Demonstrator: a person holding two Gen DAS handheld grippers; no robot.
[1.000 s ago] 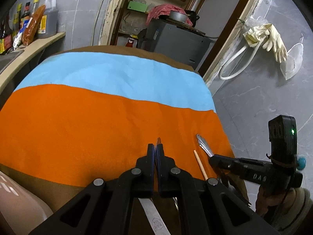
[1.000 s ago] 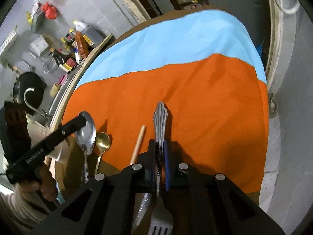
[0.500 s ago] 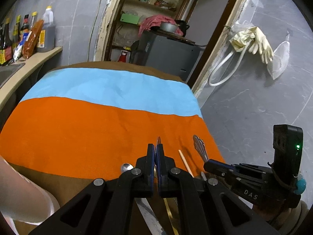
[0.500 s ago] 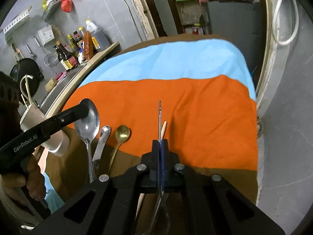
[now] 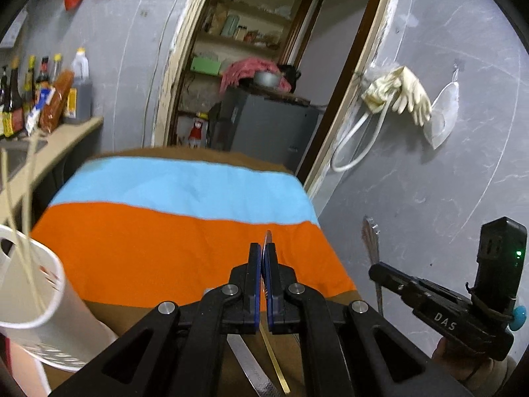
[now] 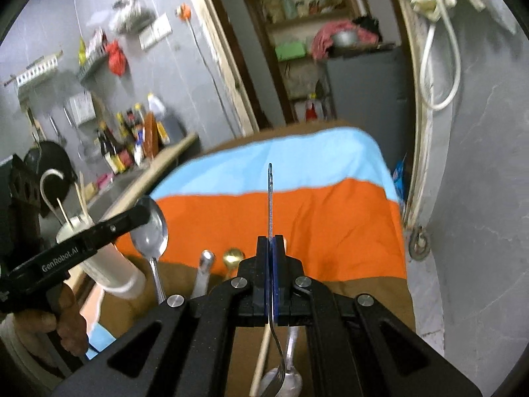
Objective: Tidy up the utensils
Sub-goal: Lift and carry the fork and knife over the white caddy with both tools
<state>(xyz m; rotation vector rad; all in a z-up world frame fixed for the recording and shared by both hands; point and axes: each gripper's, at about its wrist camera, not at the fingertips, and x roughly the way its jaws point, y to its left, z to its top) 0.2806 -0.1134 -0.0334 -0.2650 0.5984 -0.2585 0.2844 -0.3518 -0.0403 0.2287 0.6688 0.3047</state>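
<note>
- Grey marbled walls are closing in a small kitchen, with an open doorway (image 5: pixel 264 76) showing shelves behind a table (image 5: pixel 185 248) that is wearing an orange and light-blue cloth.
- At the table's near left corner, a white utensil holder (image 5: pixel 36 301) is standing with pale chopsticks (image 5: pixel 20 218) leaning out of it.
- Just right of that holder, the left gripper (image 5: pixel 263 258) is hovering over the table's near edge, its fingers clamping a silver spoon (image 6: pixel 150 231) by the bowl, handle hanging down.
- Off the table's right edge, the right gripper (image 6: pixel 271 248) is hanging in the air, its fingers pinching a silver fork (image 6: pixel 270 198) edge-on, handle pointing forward and tines drooping beneath.
- Along the table's near edge, a flat silver handle (image 6: pixel 203 273), a small gold spoon (image 6: pixel 232 256), a wooden chopstick (image 6: pixel 261 357) and another silver spoon (image 6: pixel 291 360) are lying side by side.
- Beyond the table's left side, sauce bottles (image 5: pixel 36 96) are lining a counter.
</note>
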